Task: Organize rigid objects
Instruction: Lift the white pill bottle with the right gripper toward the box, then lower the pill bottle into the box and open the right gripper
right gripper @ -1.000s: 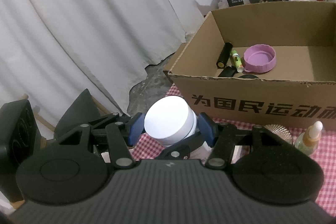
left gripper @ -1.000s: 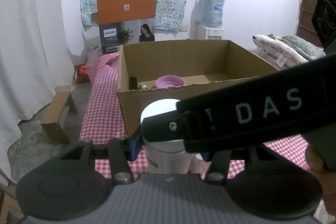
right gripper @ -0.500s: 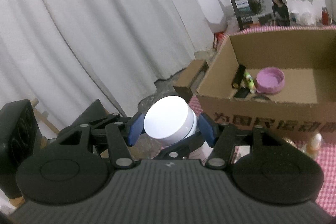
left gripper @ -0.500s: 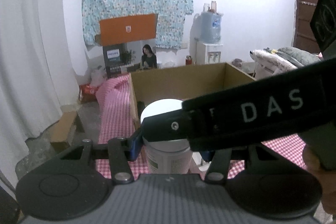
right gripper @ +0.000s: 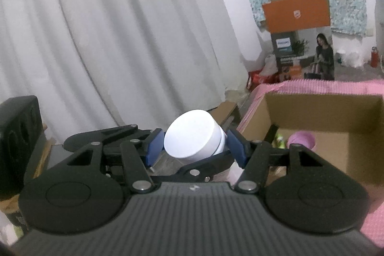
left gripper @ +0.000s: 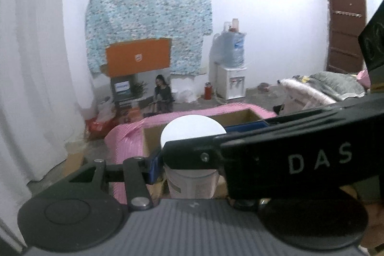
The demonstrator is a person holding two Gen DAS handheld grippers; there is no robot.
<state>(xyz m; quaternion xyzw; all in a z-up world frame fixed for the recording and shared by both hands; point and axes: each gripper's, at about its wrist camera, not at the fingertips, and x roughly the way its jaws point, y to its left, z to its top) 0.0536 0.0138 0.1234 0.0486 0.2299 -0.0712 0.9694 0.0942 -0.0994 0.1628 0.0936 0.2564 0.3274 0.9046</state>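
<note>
White-lidded jar (right gripper: 195, 136) is sitting between the blue pads (right gripper: 153, 144) of my right gripper (right gripper: 195, 144), tilted so its flat lid faces up and toward me; the pads are flanking the lid closely on both sides, though I cannot tell whether they are pressing on it. I am also gripping the same jar (left gripper: 192, 157) lower down with my left gripper (left gripper: 192, 167), whose left blue pad is lying against the jar's side; the right pad is hidden behind the black arm marked DAS, which is crossing in front. I am holding the jar in the air, just off the near left corner of the open cardboard box (right gripper: 324, 109). Inside the box, a pink round bowl (right gripper: 301, 139) is lying on the floor of the box, with a small green item (right gripper: 278, 138) beside it. The box is resting on a table covered in pink checked cloth (right gripper: 312, 85). White curtains (right gripper: 108, 28) are hanging to the left.
</note>
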